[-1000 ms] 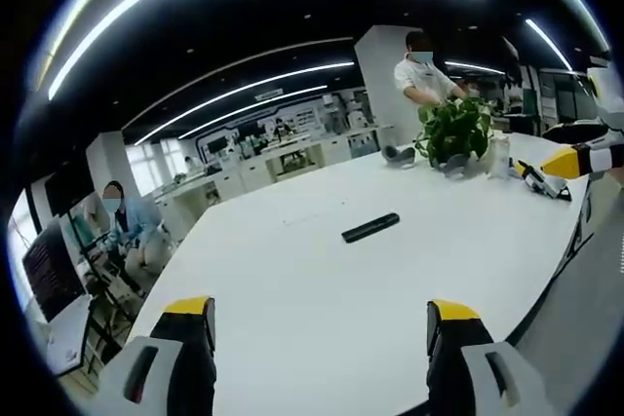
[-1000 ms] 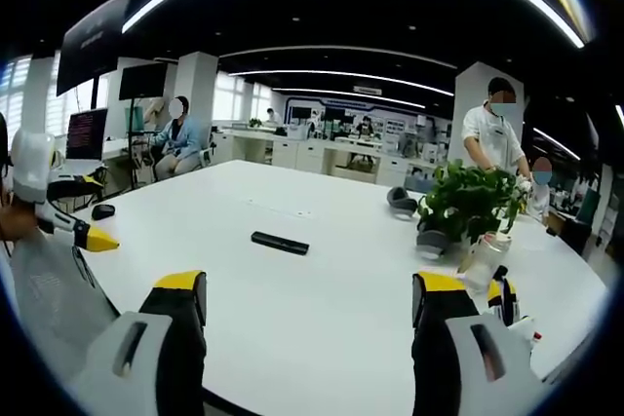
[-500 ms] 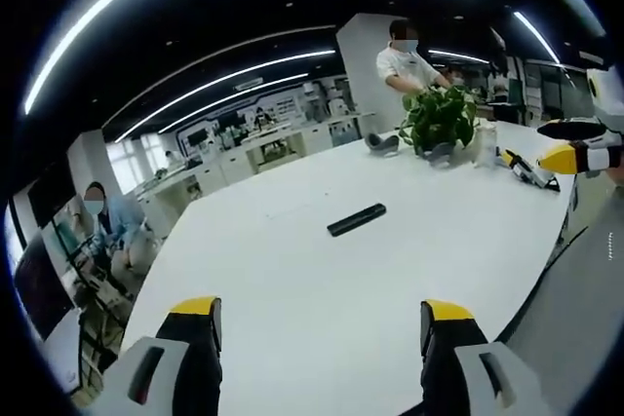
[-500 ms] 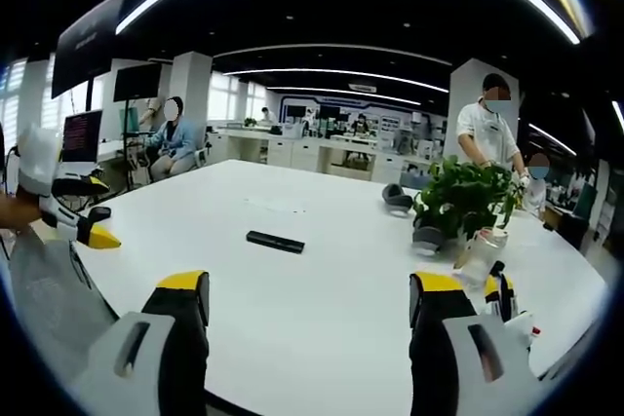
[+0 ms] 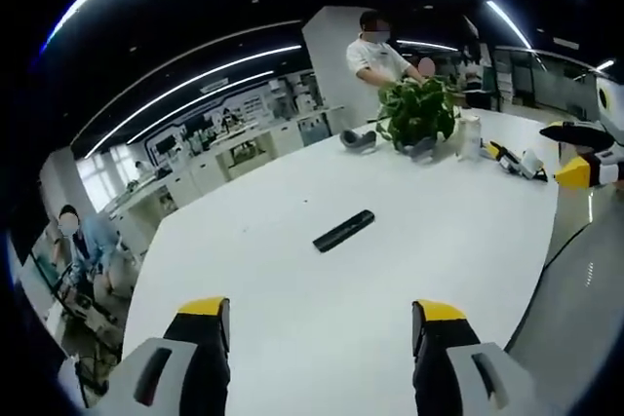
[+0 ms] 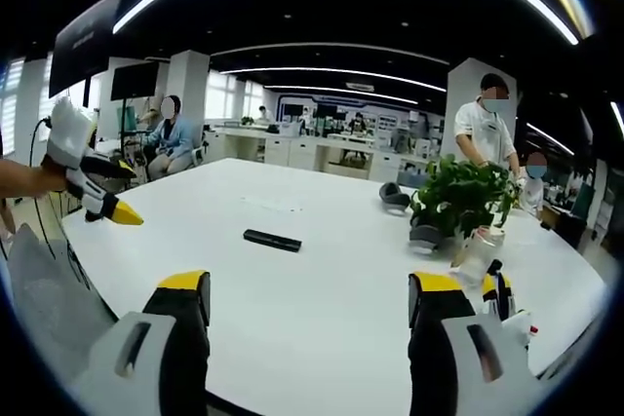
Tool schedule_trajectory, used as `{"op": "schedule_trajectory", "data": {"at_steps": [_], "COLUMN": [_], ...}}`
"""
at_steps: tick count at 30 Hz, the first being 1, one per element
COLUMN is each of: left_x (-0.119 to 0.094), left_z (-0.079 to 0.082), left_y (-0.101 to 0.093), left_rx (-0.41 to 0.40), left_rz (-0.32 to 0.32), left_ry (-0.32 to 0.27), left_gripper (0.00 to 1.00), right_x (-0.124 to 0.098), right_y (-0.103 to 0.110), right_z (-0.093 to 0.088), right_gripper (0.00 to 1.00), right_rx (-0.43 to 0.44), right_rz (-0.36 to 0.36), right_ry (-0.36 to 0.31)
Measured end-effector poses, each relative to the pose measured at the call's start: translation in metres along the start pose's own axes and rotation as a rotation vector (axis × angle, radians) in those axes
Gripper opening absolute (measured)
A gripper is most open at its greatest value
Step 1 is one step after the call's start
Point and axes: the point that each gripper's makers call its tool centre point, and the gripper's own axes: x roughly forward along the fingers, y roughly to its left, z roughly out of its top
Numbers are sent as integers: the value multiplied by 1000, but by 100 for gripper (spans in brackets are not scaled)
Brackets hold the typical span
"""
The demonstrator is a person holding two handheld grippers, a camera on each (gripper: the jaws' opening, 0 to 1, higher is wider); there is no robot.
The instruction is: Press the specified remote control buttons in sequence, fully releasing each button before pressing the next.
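The black remote control [image 5: 343,230] lies flat out on the white table [image 5: 292,309], well ahead of both grippers, untouched. The left gripper [image 5: 320,323] has swung since a second ago, so the remote and the potted plant [image 5: 417,112] now sit further left in its view. The right gripper [image 6: 306,297] has barely shifted. Both jaws stand wide apart, holding nothing.

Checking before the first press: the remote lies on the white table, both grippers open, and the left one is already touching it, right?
Not touching. In the left gripper view the left gripper is open, well short of the remote on the white table; the right gripper is open too.
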Motion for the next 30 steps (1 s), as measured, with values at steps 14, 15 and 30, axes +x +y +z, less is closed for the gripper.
{"op": "schedule_trajectory", "data": {"at_steps": [14,15,30], "left_x": [57,63,149], "left_z": [31,33,30], "left_y": [4,4,-4], "left_rx": [17,31,182], "left_rz": [-136,-145,-290], "left_ry": [39,47,171], "left_gripper": [75,75,68], "right_x": [1,1,3], "right_y": [0,0,-4], "right_z": [-2,-3,-9], "right_gripper": [84,84,83], "right_rx": [-3,-4,-4], "right_rz": [0,-1,-18], "right_ry": [14,18,51]}}
